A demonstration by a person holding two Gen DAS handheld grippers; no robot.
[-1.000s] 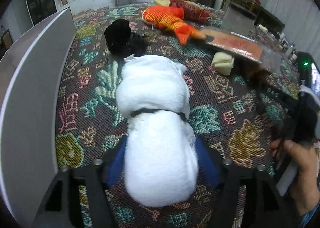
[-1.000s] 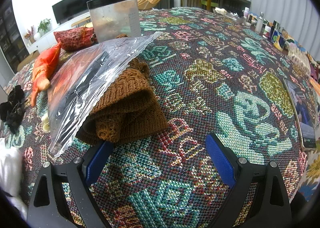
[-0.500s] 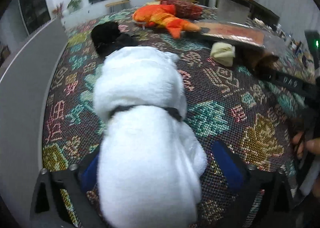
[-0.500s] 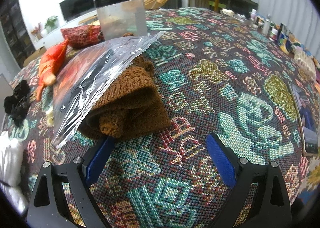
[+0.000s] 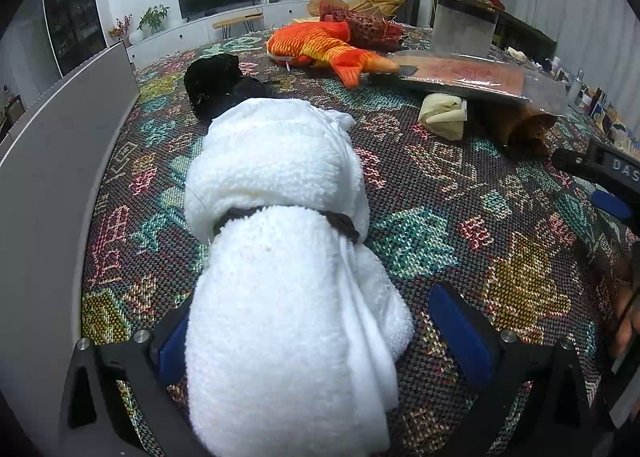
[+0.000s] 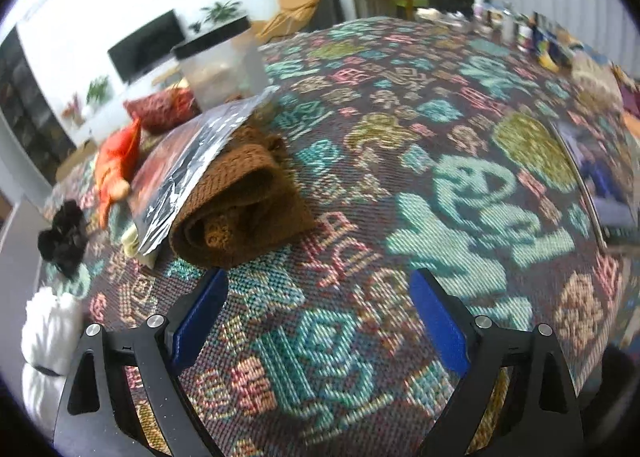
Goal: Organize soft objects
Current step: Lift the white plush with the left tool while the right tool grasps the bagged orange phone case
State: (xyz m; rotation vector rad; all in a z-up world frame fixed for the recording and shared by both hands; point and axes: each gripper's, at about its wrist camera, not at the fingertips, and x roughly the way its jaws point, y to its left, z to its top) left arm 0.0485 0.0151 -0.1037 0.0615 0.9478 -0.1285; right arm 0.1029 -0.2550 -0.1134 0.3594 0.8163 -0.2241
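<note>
Your left gripper (image 5: 316,333) stands spread wide around the white rolled towel (image 5: 280,257), which lies on the patterned tablecloth (image 5: 460,197); the right pad is clear of it, the left pad half hidden. Your right gripper (image 6: 316,317) gapes with nothing between its 2 blue pads, just short of the brown knit piece (image 6: 244,201) tucked under the clear plastic bag (image 6: 192,149).

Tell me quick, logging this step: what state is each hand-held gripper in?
Left hand-held gripper: open, white rolled towel between its fingers, right pad clear.
Right hand-held gripper: open, empty.
</note>
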